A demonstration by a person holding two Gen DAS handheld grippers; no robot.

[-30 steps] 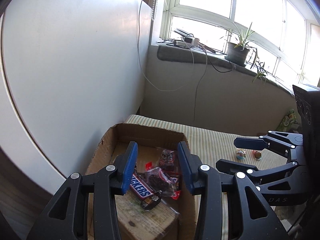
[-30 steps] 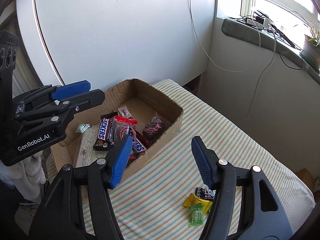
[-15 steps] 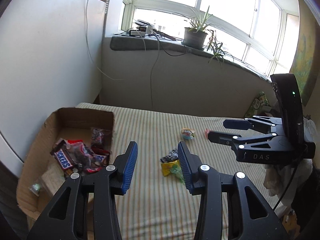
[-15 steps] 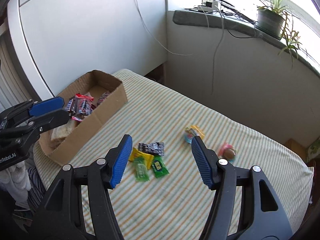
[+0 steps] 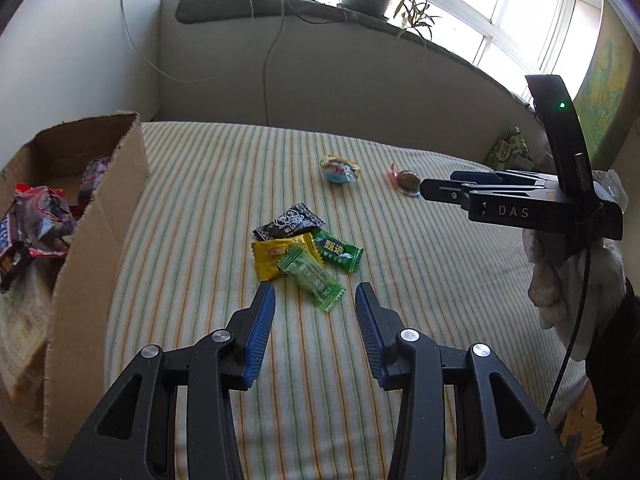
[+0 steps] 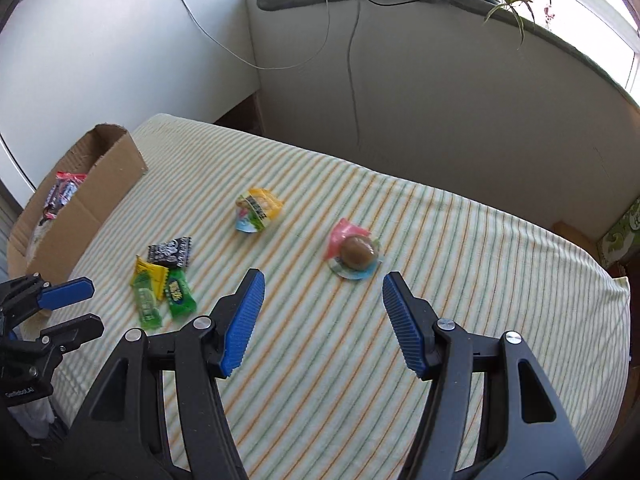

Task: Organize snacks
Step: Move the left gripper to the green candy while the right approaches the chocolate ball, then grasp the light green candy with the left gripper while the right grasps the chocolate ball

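Snacks lie in two groups on the striped desk (image 5: 400, 280). A cardboard box (image 5: 100, 220) at the left edge already holds several dark and red wrappers, so it reads as the collection point. Your left claw (image 5: 315, 300) hangs over a tight cluster: a light green candy (image 5: 312, 278) lies nearest, overlapping a yellow packet (image 5: 276, 258), with a dark green packet (image 5: 340, 254) and a black packet (image 5: 290, 222) touching behind. Both jaws stand apart with nothing between them.

Your right claw (image 6: 323, 286) is likewise open and empty, angled down toward a round brown sweet on a pink wrapper (image 6: 354, 254), which sits just ahead of the tips. A blue-and-yellow packet (image 6: 256, 210) lies apart, between the two groups.

Judgement: each claw is lined up on the nearest loose item, one per hand. The overlapping packets may drag their neighbours when the light green candy is pinched.
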